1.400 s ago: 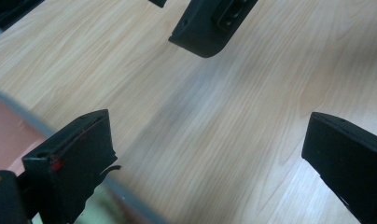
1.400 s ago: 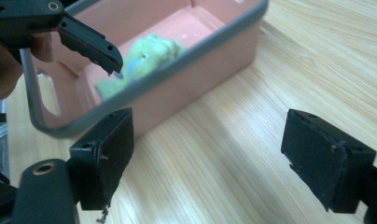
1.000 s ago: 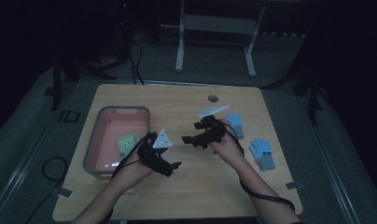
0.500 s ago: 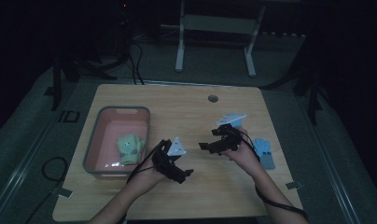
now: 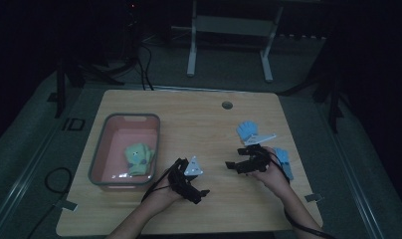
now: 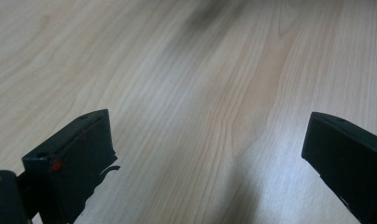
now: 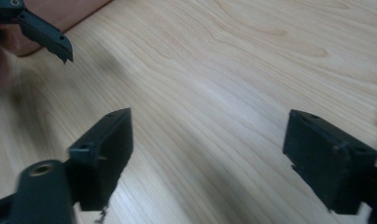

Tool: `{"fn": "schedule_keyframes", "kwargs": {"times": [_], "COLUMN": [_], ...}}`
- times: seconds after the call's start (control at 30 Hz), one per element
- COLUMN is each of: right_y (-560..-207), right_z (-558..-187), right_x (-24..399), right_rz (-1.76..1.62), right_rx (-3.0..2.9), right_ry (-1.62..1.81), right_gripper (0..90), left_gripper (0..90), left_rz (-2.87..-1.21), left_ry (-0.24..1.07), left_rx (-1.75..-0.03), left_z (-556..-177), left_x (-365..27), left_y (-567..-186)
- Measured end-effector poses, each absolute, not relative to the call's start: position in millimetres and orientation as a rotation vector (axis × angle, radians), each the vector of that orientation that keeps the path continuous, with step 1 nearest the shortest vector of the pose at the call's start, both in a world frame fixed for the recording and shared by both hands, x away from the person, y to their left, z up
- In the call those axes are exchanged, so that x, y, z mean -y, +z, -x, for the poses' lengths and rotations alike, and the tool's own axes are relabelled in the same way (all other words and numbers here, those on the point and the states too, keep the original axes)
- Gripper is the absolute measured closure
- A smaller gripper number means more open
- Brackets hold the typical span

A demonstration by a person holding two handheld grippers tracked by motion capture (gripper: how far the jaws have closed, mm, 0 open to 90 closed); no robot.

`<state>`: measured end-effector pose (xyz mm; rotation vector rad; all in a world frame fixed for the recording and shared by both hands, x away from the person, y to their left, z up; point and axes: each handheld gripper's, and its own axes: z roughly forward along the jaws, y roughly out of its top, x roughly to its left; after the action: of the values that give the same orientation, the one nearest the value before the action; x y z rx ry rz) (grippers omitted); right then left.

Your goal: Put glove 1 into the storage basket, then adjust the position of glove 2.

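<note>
My left gripper (image 5: 198, 191) hangs low over the wooden table (image 5: 199, 119) near its front edge. It is open, and its own view has bare wood between the jaws of the left gripper (image 6: 210, 144). My right gripper (image 5: 233, 165) points left over the table's right half. It is open with nothing between its jaws, which have just been closing a little; the right gripper (image 7: 207, 144) has only wood in front of it. One blue glove (image 5: 247, 130) lies just behind the right hand. A second blue glove (image 5: 284, 162) lies at its right side.
A pink bin (image 5: 97, 149) stands on the table's left half with a green glove (image 5: 139, 157) inside. A small round hole (image 5: 227, 105) sits near the table's far edge. The other gripper's jaw (image 7: 44, 35) and the bin's corner (image 7: 70, 14) show far off.
Both hands have come down and toward the table's front, drifting right. The right gripper has moved away from the far blue glove, which has stayed in place.
</note>
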<state>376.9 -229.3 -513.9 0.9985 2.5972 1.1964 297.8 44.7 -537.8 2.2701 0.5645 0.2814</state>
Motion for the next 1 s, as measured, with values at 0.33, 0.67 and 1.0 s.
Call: {"fn": "schedule_keyframes", "kwargs": {"times": [0.33, 0.67, 1.0], "right_y": [-517, -510, -510], "right_z": [-375, -403, -447], "right_x": [265, 284, 287], "right_rz": [-1.064, -1.141, -1.204], "right_rx": [-2.523, -2.403, -2.375], "right_ry": [1.176, 1.111, 1.023], "right_gripper": [36.2, 51.1, 53.2], "left_gripper": [2.6, 2.6, 2.6], "left_rz": [-2.196, -2.156, -2.161], "left_ry": [0.285, 0.319, 0.309], "left_rx": [-0.624, -0.654, -0.645], "left_z": [-288, -277, -278], "left_x": [-60, -67, -66], "left_y": [-548, -551, -555]}}
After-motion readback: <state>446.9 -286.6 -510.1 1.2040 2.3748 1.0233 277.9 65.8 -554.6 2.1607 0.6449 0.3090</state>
